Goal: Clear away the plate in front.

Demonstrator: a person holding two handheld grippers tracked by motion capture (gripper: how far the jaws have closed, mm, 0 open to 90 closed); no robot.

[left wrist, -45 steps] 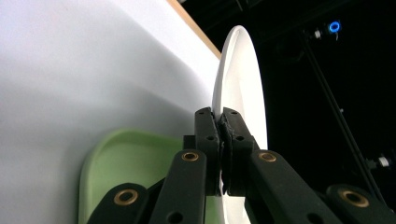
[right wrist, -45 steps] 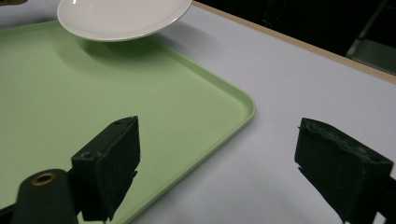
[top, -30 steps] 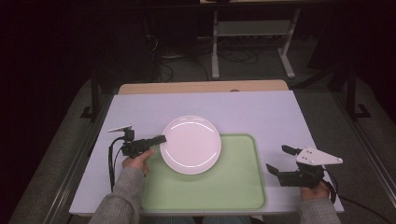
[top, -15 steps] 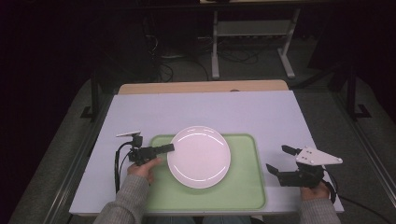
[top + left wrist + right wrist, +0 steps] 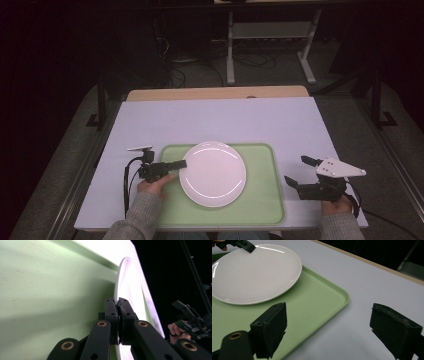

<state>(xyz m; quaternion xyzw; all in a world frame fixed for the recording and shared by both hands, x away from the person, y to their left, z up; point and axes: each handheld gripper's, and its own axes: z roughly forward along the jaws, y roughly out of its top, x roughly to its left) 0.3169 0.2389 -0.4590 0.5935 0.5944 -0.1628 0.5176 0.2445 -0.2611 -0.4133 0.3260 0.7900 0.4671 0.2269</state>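
We note a pale lavender-white rectangular desk [image 5: 215, 120], its wooden strip showing along the 12 o'clock edge. On its near half lies a light green rectangular plastic tray [image 5: 260, 200], raised rim all round. Over the tray's centre sits a round white ceramic plate [image 5: 212, 173]; whether it rests flat or is lifted slightly we cannot tell. At the plate's 9 o'clock rim we see the left gripper [image 5: 117, 315], its black fingers [image 5: 126, 312] clamped together on the plate's edge, one above and one below the rim. At 3 o'clock from the tray, over bare desk, the right gripper [image 5: 328, 326] is held with its fingers [image 5: 273, 327] wide apart, gripping nothing, just beside the tray's right edge.
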